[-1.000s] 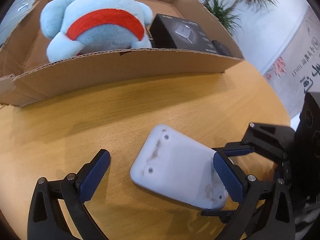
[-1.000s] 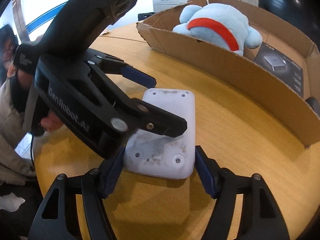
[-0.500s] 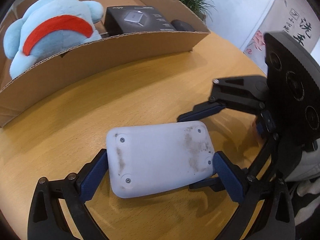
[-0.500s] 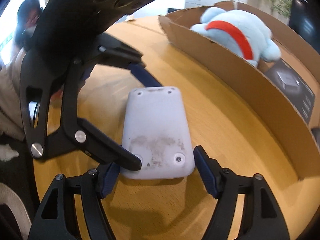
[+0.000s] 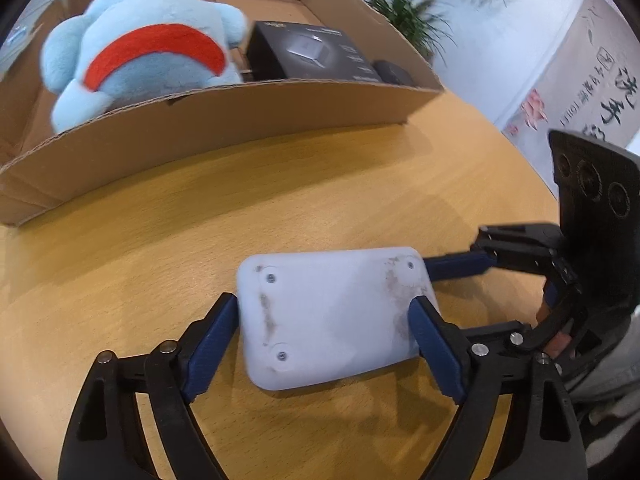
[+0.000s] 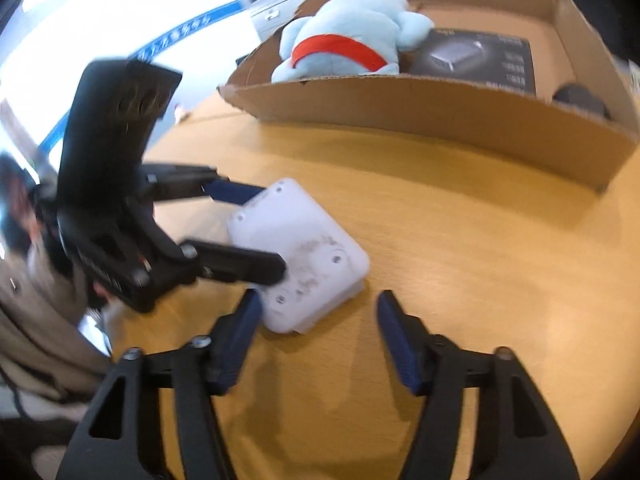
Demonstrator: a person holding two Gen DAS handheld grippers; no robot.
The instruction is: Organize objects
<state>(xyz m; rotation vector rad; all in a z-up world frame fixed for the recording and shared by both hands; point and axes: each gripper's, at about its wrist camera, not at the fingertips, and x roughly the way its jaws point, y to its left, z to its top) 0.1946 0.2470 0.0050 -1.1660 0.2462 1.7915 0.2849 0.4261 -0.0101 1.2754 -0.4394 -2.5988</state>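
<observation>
Two grippers meet at the white case lying flat on the table near the box: the left gripper closes across its length for the lift, while the right gripper closes beside one corner, gripping nothing.

The table is smooth, light wood with a satin sheen. The white device is matt plastic, scuffed with grey grime around its metal screws; the box is raw corrugated cardboard. The toy is fluffy blue plush with a red felt band, beside a matt black carton.
</observation>
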